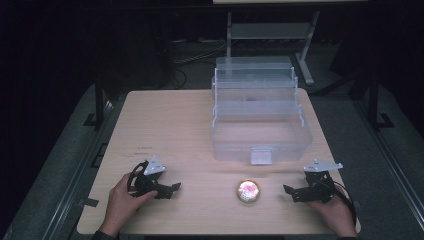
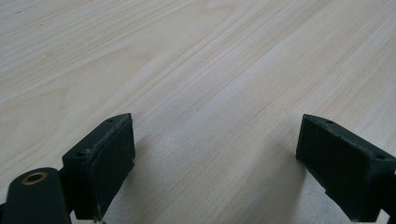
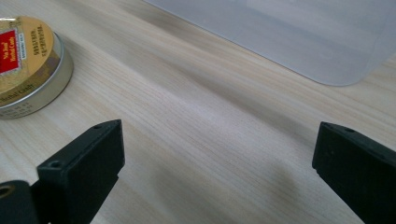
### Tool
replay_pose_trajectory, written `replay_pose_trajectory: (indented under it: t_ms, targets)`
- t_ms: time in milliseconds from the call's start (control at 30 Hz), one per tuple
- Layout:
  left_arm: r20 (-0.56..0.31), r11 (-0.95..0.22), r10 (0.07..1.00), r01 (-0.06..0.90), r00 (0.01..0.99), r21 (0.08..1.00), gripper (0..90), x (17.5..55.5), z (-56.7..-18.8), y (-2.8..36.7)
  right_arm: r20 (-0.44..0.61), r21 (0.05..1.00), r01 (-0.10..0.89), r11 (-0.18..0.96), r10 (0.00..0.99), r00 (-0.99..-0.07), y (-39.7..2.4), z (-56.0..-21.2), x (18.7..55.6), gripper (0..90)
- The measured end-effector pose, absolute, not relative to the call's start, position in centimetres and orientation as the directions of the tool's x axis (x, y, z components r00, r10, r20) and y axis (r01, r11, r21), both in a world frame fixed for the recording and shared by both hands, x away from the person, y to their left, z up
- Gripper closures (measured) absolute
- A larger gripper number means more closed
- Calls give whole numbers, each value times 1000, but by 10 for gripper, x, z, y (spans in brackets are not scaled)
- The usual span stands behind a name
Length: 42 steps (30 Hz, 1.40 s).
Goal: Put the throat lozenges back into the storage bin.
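A small round gold tin point(image 1: 248, 191) with a red label lies flat on the wooden table point(image 1: 170, 125) near the front edge; it also lies at the upper left of the right gripper view, tin point(image 3: 28, 65). My left gripper point(image 1: 172, 189) rests at the front left, open and empty, its jaws wide over bare wood point(image 2: 215, 158). My right gripper point(image 1: 289, 192) sits to the right of the tin, open, apart from it point(image 3: 219, 172). A clear plastic storage box point(image 1: 260, 120) with its lid raised stands behind the tin.
The box's front latch point(image 1: 261, 156) faces the front edge, and its pale wall point(image 3: 299, 32) crosses the top of the right gripper view. Bare wood spreads over the table's left half. A metal stand point(image 1: 270, 30) and cables lie on the dark floor beyond.
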<state>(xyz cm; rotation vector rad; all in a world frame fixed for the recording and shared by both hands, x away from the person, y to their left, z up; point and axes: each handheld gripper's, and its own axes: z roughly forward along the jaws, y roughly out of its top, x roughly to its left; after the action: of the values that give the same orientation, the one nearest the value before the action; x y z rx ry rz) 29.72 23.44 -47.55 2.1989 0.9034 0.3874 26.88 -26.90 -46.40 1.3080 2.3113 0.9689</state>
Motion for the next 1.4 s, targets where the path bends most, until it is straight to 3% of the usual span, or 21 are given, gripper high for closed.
replay_pose_trajectory:
  t_ms: [1400]
  targets:
    - [5,-498,704,489,710,716,109,297,-476,234,68,692,584,425,767,-638,-238,-442,275,19]
